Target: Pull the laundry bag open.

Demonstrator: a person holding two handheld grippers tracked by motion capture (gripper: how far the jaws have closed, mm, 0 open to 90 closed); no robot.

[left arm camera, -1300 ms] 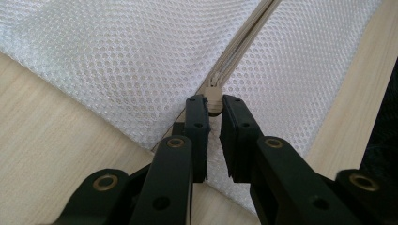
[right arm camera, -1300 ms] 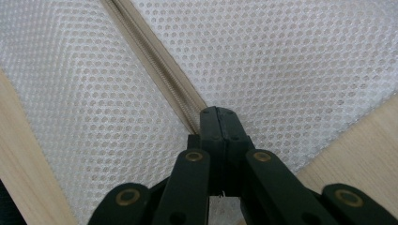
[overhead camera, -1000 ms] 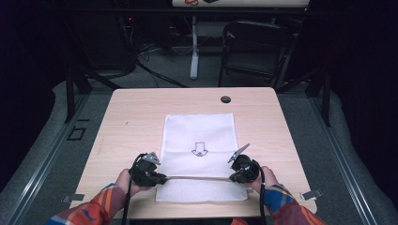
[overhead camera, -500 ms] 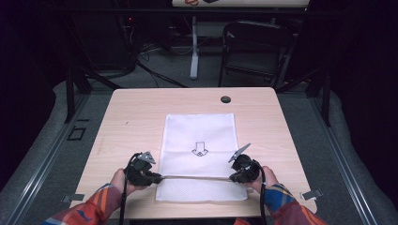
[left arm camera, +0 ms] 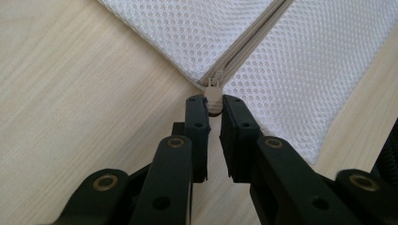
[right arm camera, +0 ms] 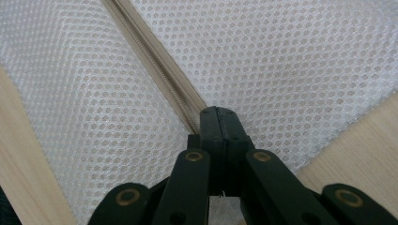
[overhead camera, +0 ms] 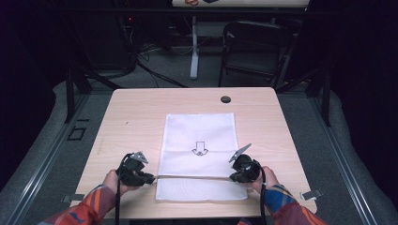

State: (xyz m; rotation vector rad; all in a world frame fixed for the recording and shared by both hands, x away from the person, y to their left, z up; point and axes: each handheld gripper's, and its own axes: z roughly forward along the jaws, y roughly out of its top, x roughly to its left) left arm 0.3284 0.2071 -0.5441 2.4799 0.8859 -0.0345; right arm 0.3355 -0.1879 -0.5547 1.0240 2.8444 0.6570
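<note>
White mesh bag (overhead camera: 199,154) lies flat on the pale wooden surface (overhead camera: 131,117) in the high view, its zipper (overhead camera: 192,176) running across near the person's edge. The left gripper (overhead camera: 151,177) sits at the bag's left edge, a little further left than a second ago, while the right gripper (overhead camera: 233,177) has kept its place at the zipper's right end (a small black disc (overhead camera: 225,99) lies far behind).

Left gripper view: the jaws pinch the grey zipper pull (left arm camera: 213,101) at the bag's corner.

Right gripper view: the jaws are pressed together on the zipper tape (right arm camera: 187,119).
</note>
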